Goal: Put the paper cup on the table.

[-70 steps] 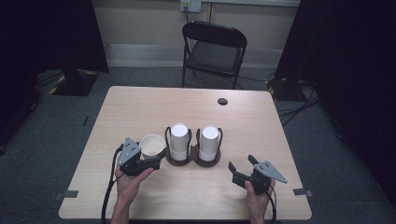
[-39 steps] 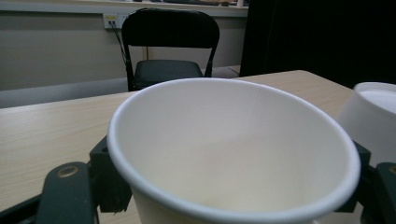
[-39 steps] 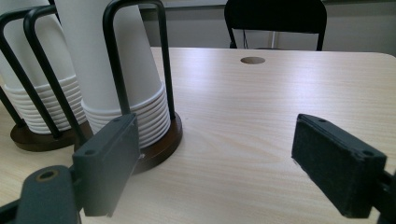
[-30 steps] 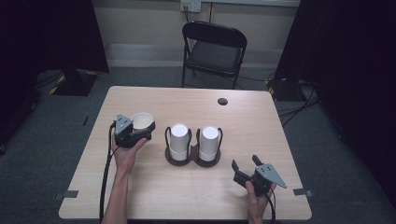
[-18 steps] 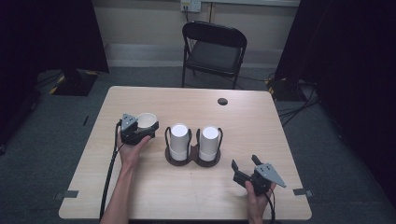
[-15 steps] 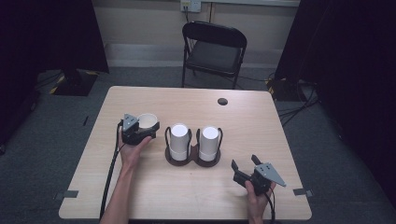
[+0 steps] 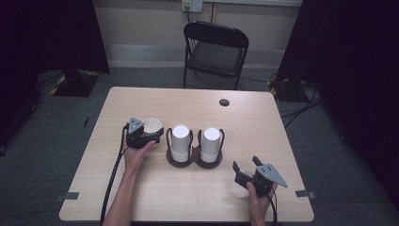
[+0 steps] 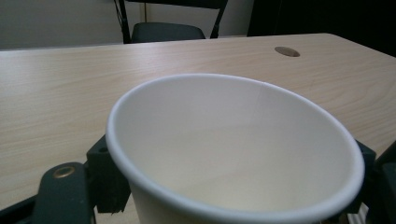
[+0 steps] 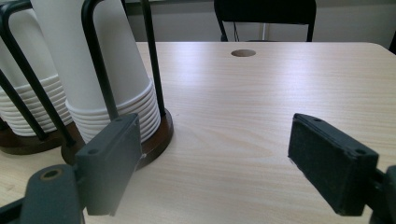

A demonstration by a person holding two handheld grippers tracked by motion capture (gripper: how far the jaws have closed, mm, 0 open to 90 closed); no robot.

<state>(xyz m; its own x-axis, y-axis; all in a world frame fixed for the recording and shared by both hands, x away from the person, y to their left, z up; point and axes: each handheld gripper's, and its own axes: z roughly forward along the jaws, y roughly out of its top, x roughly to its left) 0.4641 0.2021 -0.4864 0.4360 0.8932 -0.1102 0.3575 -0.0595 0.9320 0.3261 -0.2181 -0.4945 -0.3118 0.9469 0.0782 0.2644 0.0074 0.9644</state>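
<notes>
White paper cup (image 7: 151, 125) stands upright, mouth up, on the table (image 7: 282, 136), left of the cup rack (image 7: 195, 159), still between the left gripper (image 7: 149, 134) jaws. Those jaws have just been opening; their pads flank the wall, contact unclear. Withdrawal runs back along the jaws, toward the near edge. Right gripper (image 7: 245, 170) sits wide and empty, near right.

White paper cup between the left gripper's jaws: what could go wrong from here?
1. The white paper cup sits upright between the jaws of the left gripper, which have just been opening; a sideways pull-out could tip the light, empty cup.
2. The black wire cup holder with its stacked white cups stands close beside; the retreating gripper might clip it.
3. The right gripper, open, rests near the holder's base.
</notes>
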